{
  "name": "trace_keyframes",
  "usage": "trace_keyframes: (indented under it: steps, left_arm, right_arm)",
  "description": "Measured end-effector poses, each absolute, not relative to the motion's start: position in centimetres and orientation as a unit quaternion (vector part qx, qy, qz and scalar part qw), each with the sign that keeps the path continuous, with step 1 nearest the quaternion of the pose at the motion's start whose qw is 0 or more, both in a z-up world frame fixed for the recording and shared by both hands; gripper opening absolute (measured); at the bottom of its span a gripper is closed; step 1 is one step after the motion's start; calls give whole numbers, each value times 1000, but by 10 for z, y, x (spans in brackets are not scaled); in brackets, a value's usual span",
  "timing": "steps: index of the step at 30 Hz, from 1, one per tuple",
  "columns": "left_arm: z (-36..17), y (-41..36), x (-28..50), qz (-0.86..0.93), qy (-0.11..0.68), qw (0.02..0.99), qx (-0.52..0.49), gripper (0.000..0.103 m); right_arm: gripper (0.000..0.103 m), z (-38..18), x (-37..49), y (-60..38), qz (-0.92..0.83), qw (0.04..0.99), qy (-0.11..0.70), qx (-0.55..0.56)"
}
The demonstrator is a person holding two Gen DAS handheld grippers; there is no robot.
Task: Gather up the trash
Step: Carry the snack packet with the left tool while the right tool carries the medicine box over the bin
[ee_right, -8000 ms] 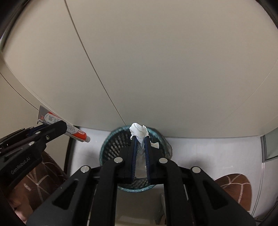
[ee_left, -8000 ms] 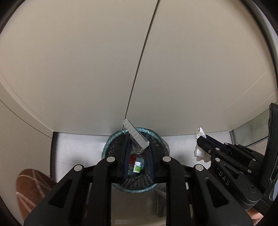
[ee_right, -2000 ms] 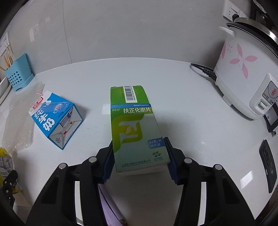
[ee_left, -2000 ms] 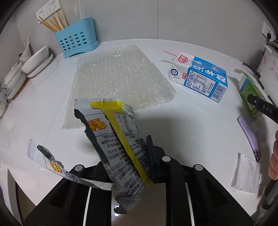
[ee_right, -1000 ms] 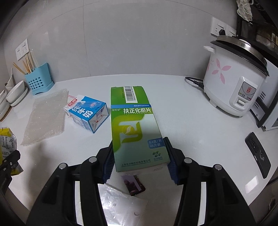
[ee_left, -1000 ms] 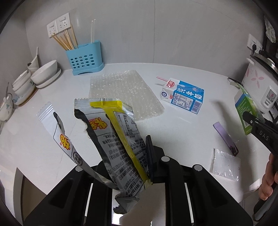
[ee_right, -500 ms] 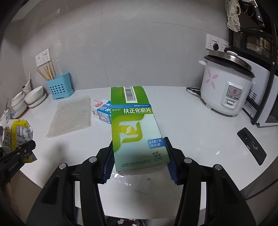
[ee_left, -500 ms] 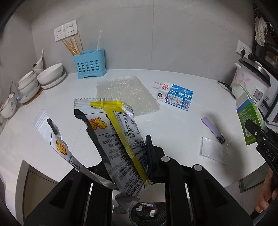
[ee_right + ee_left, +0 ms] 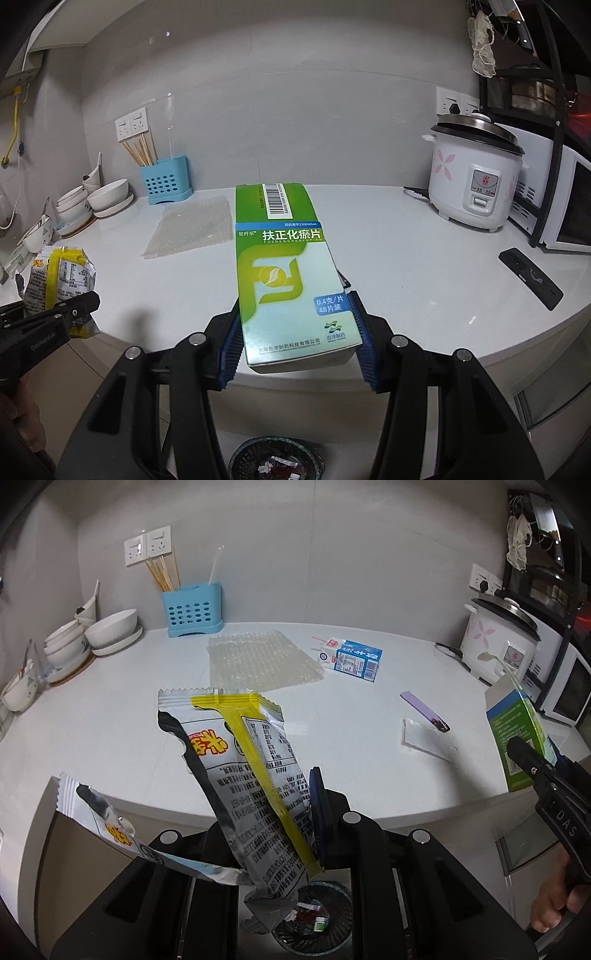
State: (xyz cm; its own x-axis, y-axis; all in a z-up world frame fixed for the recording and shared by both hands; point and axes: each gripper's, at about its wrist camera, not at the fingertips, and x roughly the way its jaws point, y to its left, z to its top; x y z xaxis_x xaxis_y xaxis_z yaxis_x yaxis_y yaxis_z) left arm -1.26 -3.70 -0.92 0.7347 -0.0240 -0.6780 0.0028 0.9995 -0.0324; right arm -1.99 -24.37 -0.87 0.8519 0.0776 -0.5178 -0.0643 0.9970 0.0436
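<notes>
— What have I got in the left gripper (image 9: pixel 291 812)?

— A torn silver and yellow wrapper (image 9: pixel 247 775), clenched between my fingers (image 9: pixel 317 805) and standing up out of them, a ripped strip hanging off to the left. It is off the worktop (image 9: pixel 110 731), in front of its edge.

— And the right gripper (image 9: pixel 295 339)?

— Its fingers (image 9: pixel 360 339) grasp a green box (image 9: pixel 284 273) by both long sides, barcode end pointing away from me, held in front of the worktop edge.

— Where is the bin (image 9: pixel 275 459)?

— On the floor below both grippers, trash already inside.

— What lies on the worktop?

— A bubble wrap sheet (image 9: pixel 258 661), a blue milk carton (image 9: pixel 352 659) on its side, a purple lighter (image 9: pixel 424 710) just beside a clear plastic bag (image 9: pixel 428 740).
</notes>
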Motion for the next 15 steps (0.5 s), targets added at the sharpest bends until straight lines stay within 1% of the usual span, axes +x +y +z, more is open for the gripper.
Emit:
trace_keyframes:
  steps: [9, 15]
  left_arm:
    - [-40, -30, -66, -19, 354, 935, -19, 15]
    - [-82, -33, -94, -31, 361, 932, -17, 15]
  right_arm:
    - [49, -54, -78, -232, 58, 962, 265, 19]
    - [49, -94, -112, -221, 78, 958, 276, 12]
